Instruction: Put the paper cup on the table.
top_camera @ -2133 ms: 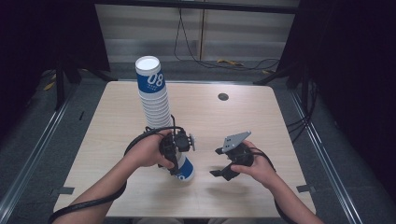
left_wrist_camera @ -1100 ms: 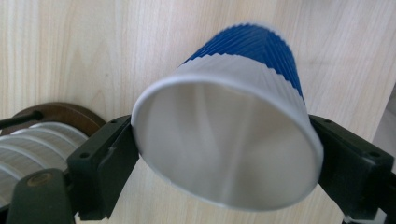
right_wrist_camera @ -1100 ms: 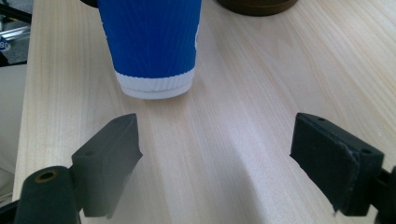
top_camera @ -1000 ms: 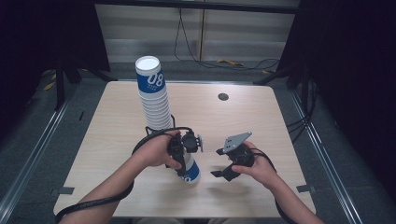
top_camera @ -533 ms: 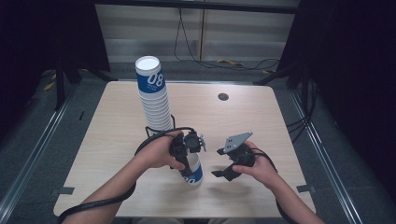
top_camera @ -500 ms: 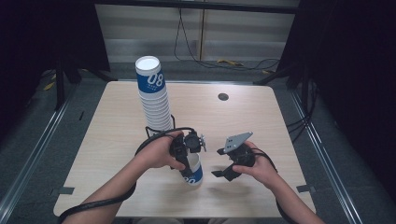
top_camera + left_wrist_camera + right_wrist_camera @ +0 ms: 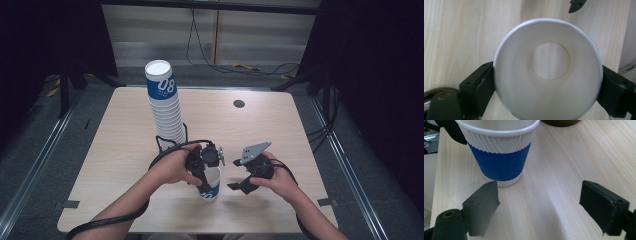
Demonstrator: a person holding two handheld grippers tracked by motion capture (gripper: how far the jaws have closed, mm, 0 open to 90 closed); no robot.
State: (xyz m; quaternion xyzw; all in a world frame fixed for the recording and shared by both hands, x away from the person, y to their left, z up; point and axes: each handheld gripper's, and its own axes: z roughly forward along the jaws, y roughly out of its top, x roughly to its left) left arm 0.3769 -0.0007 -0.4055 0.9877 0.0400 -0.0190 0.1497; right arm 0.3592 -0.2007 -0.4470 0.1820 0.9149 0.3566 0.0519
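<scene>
A white paper cup with a blue band [image 7: 212, 189] stands upright on the wooden table [image 7: 120, 150] near its front edge. My left gripper [image 7: 206, 179] reaches down over it, shut on the cup. In the left gripper view I look into the empty cup [image 7: 550, 60], and both black pads of my left gripper [image 7: 547, 85] press on its rim. Just right of the cup, my right gripper [image 7: 239, 177] is open and holds nothing. The right gripper view has the cup [image 7: 501, 157] ahead and to the left of my right gripper [image 7: 541, 202], whose jaws stand wide apart.
A tall, leaning stack of the same cups [image 7: 165, 107] stands behind my left hand. A black cable [image 7: 170, 145] loops round its base. A dark round grommet [image 7: 239, 104] sits at the far middle of the table. Dark floor and metal rails flank the table.
My left hand has carried the cup a little to the right and towards the front edge. The right hand has kept still.
</scene>
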